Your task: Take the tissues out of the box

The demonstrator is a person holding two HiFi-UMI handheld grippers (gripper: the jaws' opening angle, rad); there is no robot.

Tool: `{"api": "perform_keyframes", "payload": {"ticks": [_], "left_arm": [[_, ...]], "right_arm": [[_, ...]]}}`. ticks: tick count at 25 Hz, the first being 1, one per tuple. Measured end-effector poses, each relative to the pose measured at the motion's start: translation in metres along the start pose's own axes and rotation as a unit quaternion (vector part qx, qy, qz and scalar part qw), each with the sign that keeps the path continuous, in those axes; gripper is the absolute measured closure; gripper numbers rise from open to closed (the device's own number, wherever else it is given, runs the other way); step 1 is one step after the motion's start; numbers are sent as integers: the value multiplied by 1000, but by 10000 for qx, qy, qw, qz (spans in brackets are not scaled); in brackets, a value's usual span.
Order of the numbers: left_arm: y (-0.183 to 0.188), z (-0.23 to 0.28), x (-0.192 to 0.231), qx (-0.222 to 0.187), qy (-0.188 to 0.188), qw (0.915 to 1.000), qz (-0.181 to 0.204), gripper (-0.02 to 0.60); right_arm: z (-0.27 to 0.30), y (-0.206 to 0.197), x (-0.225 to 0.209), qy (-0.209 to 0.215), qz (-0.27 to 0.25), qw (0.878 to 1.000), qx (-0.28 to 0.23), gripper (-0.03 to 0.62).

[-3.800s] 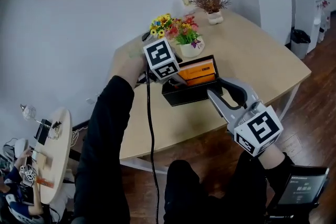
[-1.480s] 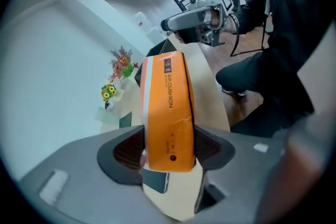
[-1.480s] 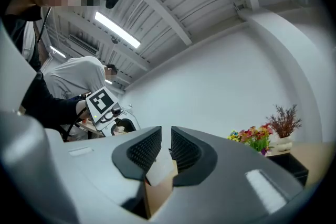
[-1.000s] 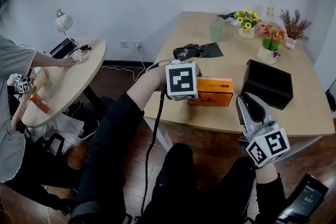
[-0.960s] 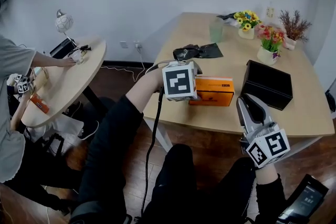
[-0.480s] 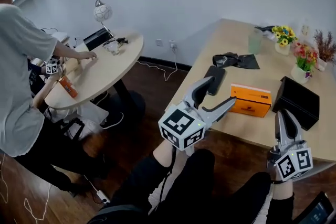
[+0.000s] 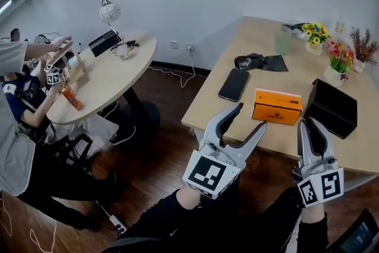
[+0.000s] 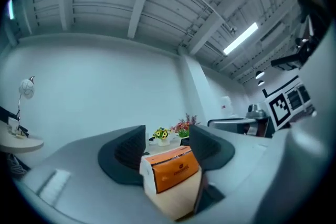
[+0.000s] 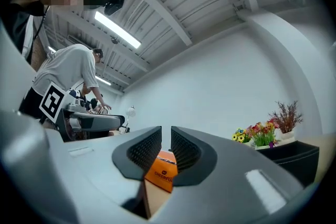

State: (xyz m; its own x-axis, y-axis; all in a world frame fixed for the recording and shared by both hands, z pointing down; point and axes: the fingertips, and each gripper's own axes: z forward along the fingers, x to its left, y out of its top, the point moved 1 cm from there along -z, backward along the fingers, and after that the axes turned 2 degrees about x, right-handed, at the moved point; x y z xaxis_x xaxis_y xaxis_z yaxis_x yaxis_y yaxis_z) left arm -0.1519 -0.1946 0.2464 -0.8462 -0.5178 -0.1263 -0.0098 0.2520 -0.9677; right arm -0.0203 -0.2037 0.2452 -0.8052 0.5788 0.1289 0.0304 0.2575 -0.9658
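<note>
Two grippers: the left gripper (image 7: 250,117), its jaws closing with nothing between them, and the right gripper (image 7: 308,122). Ahead of them: one orange tissue box (image 7: 277,105), one black box (image 7: 334,108), one phone (image 7: 234,85), one cup (image 7: 282,41), one black cloth (image 7: 260,62), three plant pots (image 7: 314,39) (image 7: 339,65) (image 7: 361,51). Two tables (image 7: 260,32) (image 7: 118,74). One lamp (image 7: 109,12).

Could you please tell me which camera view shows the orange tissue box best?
The head view: the orange tissue box lies whole on the table, beside the black box. The left gripper view shows one corner, blurred; the right gripper view only a sliver.
</note>
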Motion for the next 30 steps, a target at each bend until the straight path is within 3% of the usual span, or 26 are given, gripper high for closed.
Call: {"api": "perform_keyframes", "payload": {"ticks": [4,11,16,21,30], "left_arm": [[-8,1,-10,109,-52,9999,-29,337],[1,-6,-18,-46,-44,9997,-230,342],[0,-7,-27,77,-130,9996,223,344],[4,-3,-41,7,-254,9995,183,344],[5,-5,-46,6,-316,9993,202,344]], "right_arm": [[-10,9,9,-18,-199,9998,-100,537],[-20,11,9,-213,-272,9991,-265,537],[-31,12,-10,-499,-99,9981,-339,537],[-44,19,-21,-710,-45,9966,-422,537],[-45,26,-12,-687,-261,9962,-463,537]]}}
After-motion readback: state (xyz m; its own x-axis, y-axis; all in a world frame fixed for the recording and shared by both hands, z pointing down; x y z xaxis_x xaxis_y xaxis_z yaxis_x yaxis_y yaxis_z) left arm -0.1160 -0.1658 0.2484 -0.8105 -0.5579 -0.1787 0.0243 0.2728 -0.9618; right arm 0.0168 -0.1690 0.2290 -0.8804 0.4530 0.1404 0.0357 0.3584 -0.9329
